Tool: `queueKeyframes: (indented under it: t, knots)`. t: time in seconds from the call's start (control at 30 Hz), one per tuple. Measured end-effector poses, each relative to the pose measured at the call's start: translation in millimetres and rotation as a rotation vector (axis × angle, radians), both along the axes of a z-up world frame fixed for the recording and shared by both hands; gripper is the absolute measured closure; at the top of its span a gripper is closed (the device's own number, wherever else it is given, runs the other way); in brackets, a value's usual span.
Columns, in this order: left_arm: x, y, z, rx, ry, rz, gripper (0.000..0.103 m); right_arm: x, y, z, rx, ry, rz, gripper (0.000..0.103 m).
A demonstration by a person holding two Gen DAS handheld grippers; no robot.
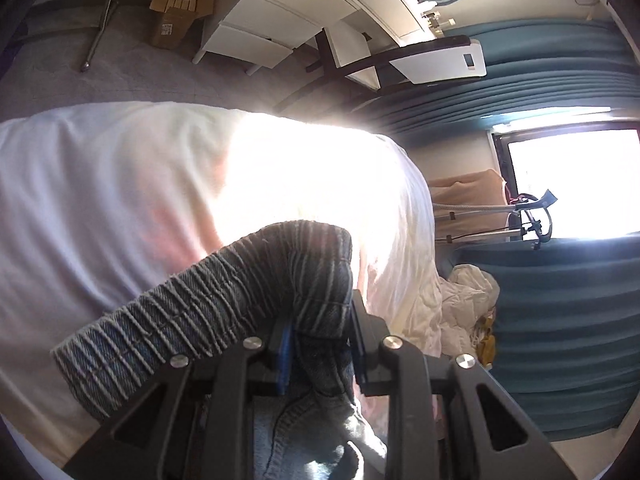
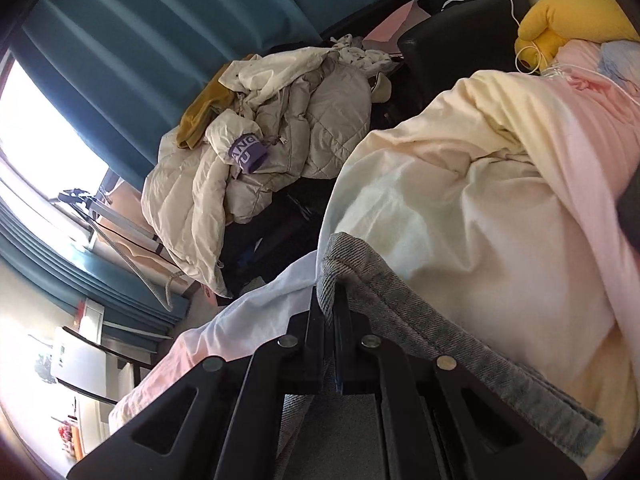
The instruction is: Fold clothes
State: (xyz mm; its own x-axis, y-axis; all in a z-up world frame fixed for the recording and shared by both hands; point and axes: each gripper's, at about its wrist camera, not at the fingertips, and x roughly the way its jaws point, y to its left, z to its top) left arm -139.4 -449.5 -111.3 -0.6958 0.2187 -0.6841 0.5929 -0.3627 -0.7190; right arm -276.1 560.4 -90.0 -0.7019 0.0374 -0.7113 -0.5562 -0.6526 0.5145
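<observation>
A pair of grey-blue jeans is held over a bed. In the left wrist view my left gripper is shut on the gathered elastic waistband of the jeans, which arches up and off to the left over the white sheet. In the right wrist view my right gripper is shut on a hemmed edge of the jeans, which runs down to the right over the cream and pink quilt. The rest of the garment hangs below the fingers, mostly hidden.
A heap of pale padded jackets lies beside the bed by the teal curtains. A yellow plush toy rests at the bed's head. Beyond the bed stand white drawers, a cardboard box and a bright window.
</observation>
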Motion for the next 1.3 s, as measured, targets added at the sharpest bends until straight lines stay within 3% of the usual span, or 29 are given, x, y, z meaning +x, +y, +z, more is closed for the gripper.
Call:
queueKeyframes:
  t: [0.27,0.4,0.47,0.53,0.67,0.73,0.83,0.9,1.03,1.2,1.3]
  knots:
    - [-48,17,-7,-0.223,-0.075,-0.121,0.076,-31,-7,-48,0.026,-0.039,0.021,0.101]
    - [-42,31,19,-0.333,-0.026,-0.179,0.074,-24,-7,-36,0.019,-0.003,0.073,0.092]
    - [-29,41,37,-0.397,-0.002,-0.185,0.07,-10,-6,-26,-0.019,0.035,0.099,0.076]
    - [-12,52,56,-0.474,0.02,-0.18,0.07,11,-5,-13,-0.053,0.084,0.122,0.069]
    - [25,101,85,-0.605,0.123,-0.187,0.057,62,-7,10,-0.038,0.144,0.157,0.064]
    - [31,134,88,-0.633,0.148,-0.239,0.056,90,-7,18,-0.007,0.156,0.156,0.057]
    - [37,187,87,-0.708,0.185,-0.313,0.056,130,5,17,-0.054,0.211,0.098,0.039]
    - [36,224,80,-0.71,0.187,-0.37,0.056,151,14,3,-0.138,0.228,0.038,0.033]
    - [25,295,70,-0.663,0.192,-0.483,0.056,179,26,-40,-0.342,0.215,-0.032,0.032]
    - [5,372,44,-0.764,0.117,-0.613,0.056,185,29,-69,-0.395,0.197,0.001,0.032]
    - [-5,392,20,-0.811,0.062,-0.641,0.056,171,30,-75,-0.381,0.212,0.054,0.032]
